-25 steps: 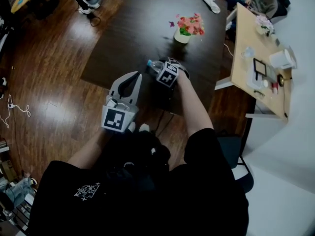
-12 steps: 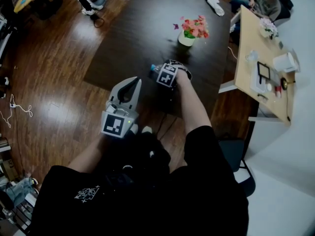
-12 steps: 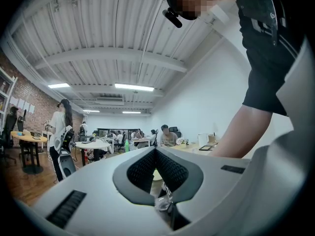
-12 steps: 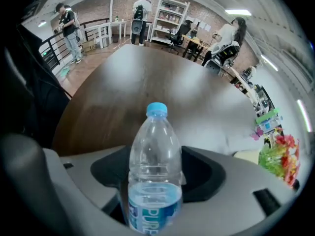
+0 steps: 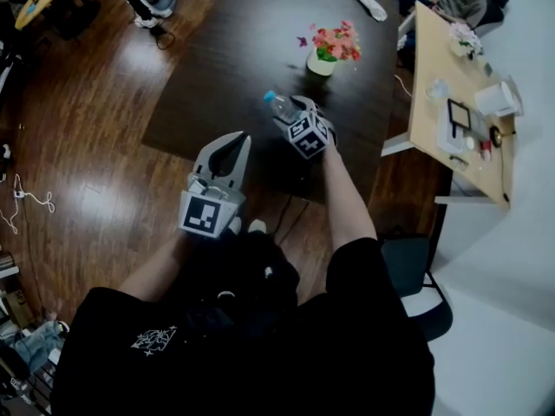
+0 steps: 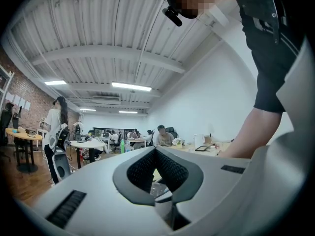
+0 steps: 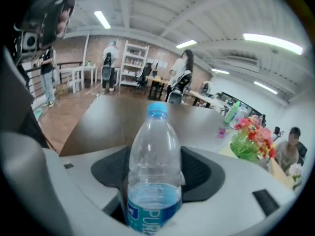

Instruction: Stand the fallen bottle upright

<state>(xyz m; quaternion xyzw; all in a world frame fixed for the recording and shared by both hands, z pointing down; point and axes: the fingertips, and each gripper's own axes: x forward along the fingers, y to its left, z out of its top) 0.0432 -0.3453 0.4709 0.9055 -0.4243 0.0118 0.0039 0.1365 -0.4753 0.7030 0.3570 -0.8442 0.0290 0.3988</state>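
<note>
A clear plastic bottle (image 5: 277, 107) with a blue cap and a blue label is held over the dark table (image 5: 225, 50). My right gripper (image 5: 295, 115) is shut on its lower body. In the right gripper view the bottle (image 7: 153, 161) stands between the jaws of the right gripper (image 7: 155, 181), cap end pointing away from the camera, some water in its lower part. My left gripper (image 5: 234, 139) hangs at the table's near edge, shut, with nothing in it. In the left gripper view the left gripper (image 6: 155, 152) has its tips closed together.
A pot of pink flowers (image 5: 329, 48) stands on the table beyond the bottle. A white cloth (image 5: 368, 3) lies at the far end. A light wooden desk (image 5: 434, 111) with small items is on the right. A dark chair (image 5: 416, 276) is beside me.
My right gripper has turned and the bottle's cap end has swung up and away from me. The left gripper has stayed nearly where it was.
</note>
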